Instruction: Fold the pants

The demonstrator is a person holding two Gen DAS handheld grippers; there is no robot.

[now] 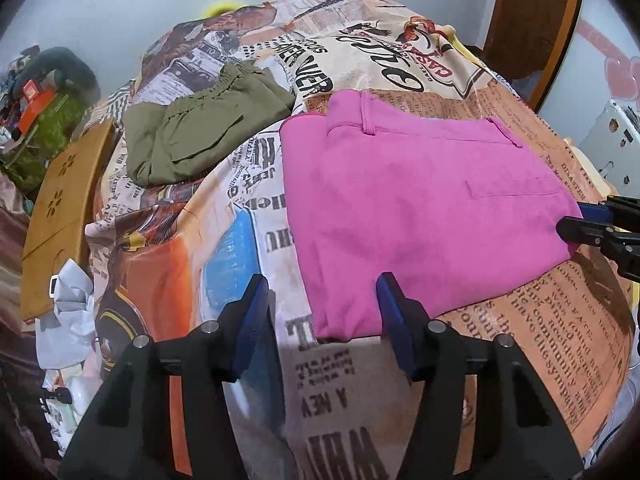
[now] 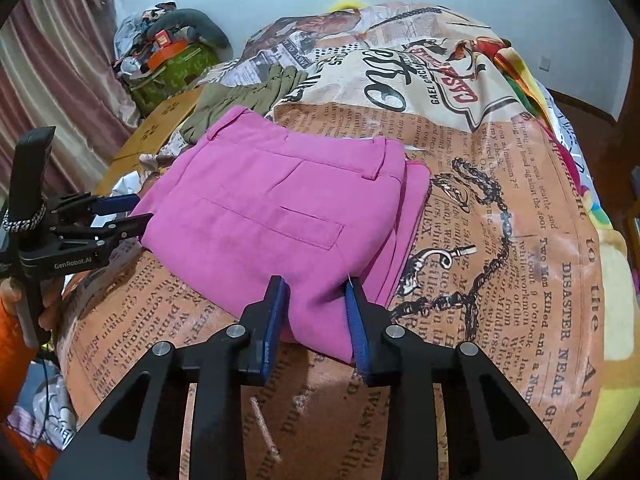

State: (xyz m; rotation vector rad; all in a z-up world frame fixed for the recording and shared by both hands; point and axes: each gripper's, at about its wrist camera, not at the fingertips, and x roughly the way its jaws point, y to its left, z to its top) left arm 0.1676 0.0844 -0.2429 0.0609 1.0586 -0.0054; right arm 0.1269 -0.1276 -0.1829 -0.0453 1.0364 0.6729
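Observation:
The pink pants (image 1: 420,208) lie folded into a flat rectangle on the newspaper-print bedspread (image 1: 256,208); they also show in the right wrist view (image 2: 280,216), waistband at the far side. My left gripper (image 1: 322,286) is open, its jaws straddling the near left corner of the pants without gripping. My right gripper (image 2: 316,292) is open at the near edge of the pants, cloth lying between its fingers. Each gripper appears in the other's view: the right gripper (image 1: 576,220) at the pants' right edge, the left gripper (image 2: 140,210) at their left edge.
Folded olive-green pants (image 1: 200,136) lie beyond the pink ones, also in the right wrist view (image 2: 248,96). A wooden board (image 1: 60,208) stands at the bed's left edge. A clutter pile (image 2: 168,52) sits by the wall. A wooden door (image 1: 532,12) is at right.

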